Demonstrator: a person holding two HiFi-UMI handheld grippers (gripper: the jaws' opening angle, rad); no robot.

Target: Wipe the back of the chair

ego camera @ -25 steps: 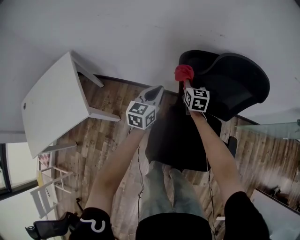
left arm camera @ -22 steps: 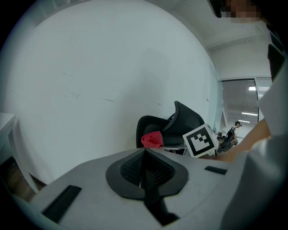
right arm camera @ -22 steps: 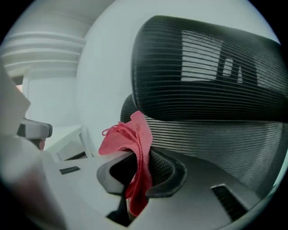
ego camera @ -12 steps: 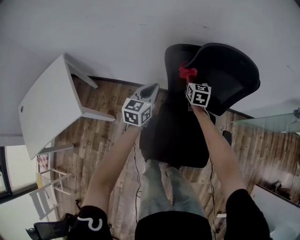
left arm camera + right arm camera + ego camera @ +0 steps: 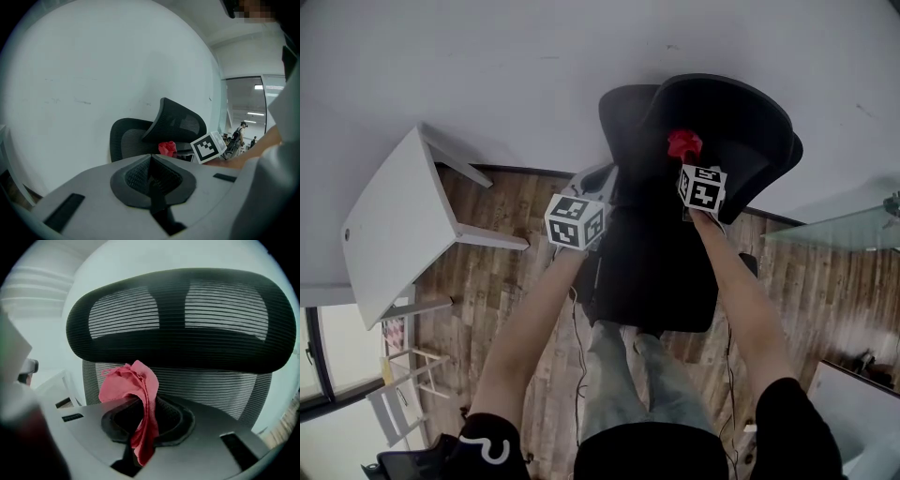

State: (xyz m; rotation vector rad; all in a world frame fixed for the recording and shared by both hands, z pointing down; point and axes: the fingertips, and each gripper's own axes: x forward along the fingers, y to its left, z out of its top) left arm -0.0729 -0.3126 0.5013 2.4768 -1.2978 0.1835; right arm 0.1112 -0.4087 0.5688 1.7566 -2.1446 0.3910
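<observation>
Between right tongs [image 5: 140, 423], crumpled red cloth [image 5: 132, 383]

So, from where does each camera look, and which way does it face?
Head view: on the person's head, facing steeply down at the black mesh office chair, white table and wooden floor; both forearms and legs show.
Left gripper view: on the left gripper, facing the white wall and chair; its shut, empty jaws show.
Right gripper view: on the right gripper, facing the chair's backrest closely; its jaws, shut on a red cloth, show.
All three share the chair and cloth.
</observation>
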